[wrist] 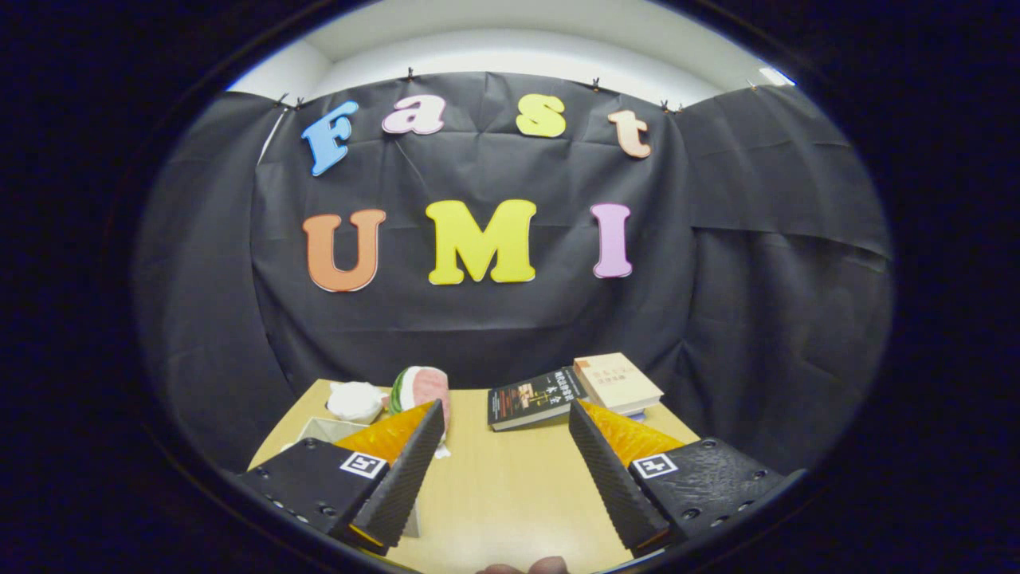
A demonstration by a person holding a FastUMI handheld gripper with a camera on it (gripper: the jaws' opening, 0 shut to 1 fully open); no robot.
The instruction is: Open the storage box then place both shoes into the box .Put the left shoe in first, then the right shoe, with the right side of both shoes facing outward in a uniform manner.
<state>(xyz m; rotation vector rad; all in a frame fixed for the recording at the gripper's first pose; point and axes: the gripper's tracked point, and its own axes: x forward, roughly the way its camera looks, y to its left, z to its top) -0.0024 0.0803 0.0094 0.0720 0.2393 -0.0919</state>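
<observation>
- Fingertips of a person's hand [526, 567] peek in at the very near edge of the light wooden tabletop [510, 486], between the two fingers.
- Hand-held gripper [504, 438]: fingers spread wide, w/ nothing between them, only bare table; holds nothing.
- Task thing, storage box: a pale cream box corner [323, 430] shows just behind the left finger, near the table's left edge, mostly hidden by that finger. Prob. the storage box, but can't confirm; lid open or shut: can't tell.
- Shoes: a white, soft, rounded lump [355, 401] sits far-left, just beyond the box corner; right of it, touching or nearly, a white rounded object with green and red stripes [421, 391], partly behind the left fingertip. Either could be a shoe; too small and covered to say which is left or right, or which way they face.
- Far right of table: black softcover book [532, 397] lying flat, w/ a tan book [618, 383] stacked on others just right of it.
- Handling (judgement): box looks thin-walled and light, likely to slide on the smooth top, so grip the lid edge, not a wall. Shoes prob. light and soft; pinch at the heel collar or upper rim, where there's a firm edge.
- Stage: can't be judged; box interior hidden.
</observation>
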